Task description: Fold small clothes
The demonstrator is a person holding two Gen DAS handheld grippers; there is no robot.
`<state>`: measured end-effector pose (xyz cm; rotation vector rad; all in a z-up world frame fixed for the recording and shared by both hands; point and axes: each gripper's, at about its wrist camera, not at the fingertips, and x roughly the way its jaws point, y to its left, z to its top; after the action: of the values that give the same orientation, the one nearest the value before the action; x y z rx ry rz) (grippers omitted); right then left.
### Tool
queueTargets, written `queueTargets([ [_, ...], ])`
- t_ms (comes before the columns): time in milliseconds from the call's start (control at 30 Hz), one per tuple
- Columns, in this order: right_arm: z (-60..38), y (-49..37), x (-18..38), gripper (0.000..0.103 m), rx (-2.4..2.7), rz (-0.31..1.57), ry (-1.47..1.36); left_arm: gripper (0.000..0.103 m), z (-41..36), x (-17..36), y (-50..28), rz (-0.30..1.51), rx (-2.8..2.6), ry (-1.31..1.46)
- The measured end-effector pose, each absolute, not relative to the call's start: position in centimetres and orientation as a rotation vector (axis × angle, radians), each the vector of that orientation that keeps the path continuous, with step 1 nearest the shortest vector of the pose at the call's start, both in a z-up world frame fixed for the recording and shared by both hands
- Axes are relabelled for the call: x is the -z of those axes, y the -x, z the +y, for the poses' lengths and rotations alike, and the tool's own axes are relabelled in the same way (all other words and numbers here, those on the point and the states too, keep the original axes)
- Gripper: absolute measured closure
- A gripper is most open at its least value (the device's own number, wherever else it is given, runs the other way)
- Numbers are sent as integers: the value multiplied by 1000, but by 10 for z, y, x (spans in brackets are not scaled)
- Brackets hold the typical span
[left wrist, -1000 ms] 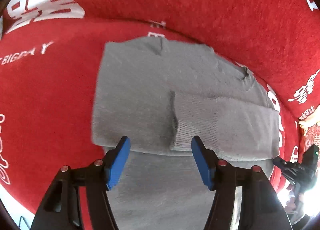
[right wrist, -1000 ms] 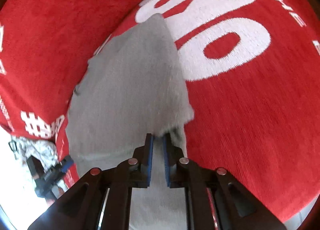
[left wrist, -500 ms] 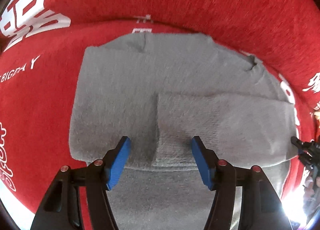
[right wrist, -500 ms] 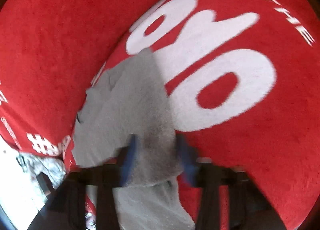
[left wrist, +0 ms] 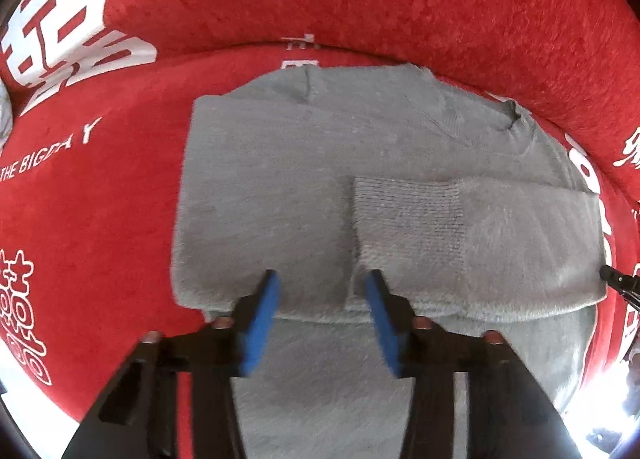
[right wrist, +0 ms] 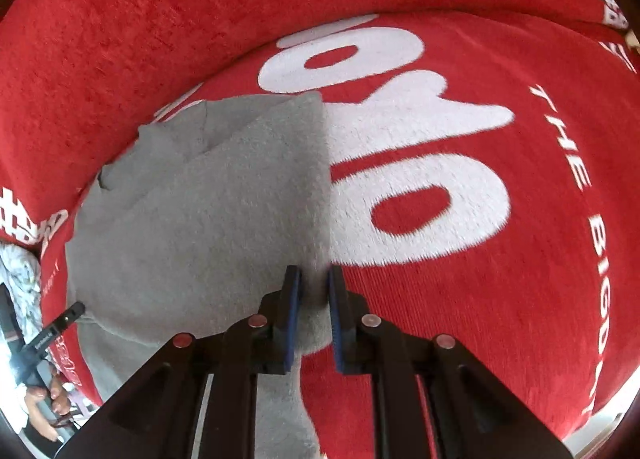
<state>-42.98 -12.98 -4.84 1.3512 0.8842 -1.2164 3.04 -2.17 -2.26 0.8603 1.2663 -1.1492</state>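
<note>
Item: small grey knit sweater [left wrist: 288,187], lying flat on a red plush cover [left wrist: 100,219] with white lettering; the surface beneath reads as a bed or sofa seat, which of the two cannot be told

Condition: partly folded. One sleeve [left wrist: 472,235] is laid across the body, its ribbed cuff near the middle of the garment. The far edge of the sweater lies close to the raised red back edge of the surface

Left tool [left wrist: 320,299]: pointing down over the near hem, blue pads [left wrist: 264,311] half spread and closing, with a strip of the grey knit between them; the pads do not yet appear to press on the cloth

Right tool [right wrist: 314,291]: pressed nearly together, pinching the side edge of the sweater [right wrist: 200,219] where the grey meets the large white letters of the cover (a thin ridge of knit stands between the pads)

Step in hand, as judged: securing two grips on the near part of the garment for the next fold

Next move calls for: a full pinch by the left tool through the hem layers, then both tools lifting together and carrying the near portion over toward the far edge, keeping the sleeve from sliding out
</note>
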Motion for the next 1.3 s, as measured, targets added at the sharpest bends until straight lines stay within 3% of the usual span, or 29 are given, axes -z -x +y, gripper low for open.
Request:
queueTargets([
  [267, -127, 399, 26, 89, 1158, 846, -1296, 59, -38, 4, -15, 1223, 1224, -844],
  [500, -126, 379, 62, 89, 1135, 980, -1314, 59, -35, 34, -4, 1232, 1215, -908],
  [600, -121, 389, 64, 94, 1129, 923, -1335, 59, -29, 31, -12, 1255, 1180, -886],
  [800, -115, 391, 56, 90, 1124, 902, -1366, 58, -22, 21, -12, 1262, 1127, -920],
  [1300, -91, 379, 30, 89, 1053, 883, -1422, 58, 2, -10, 12, 1260, 1075, -976],
])
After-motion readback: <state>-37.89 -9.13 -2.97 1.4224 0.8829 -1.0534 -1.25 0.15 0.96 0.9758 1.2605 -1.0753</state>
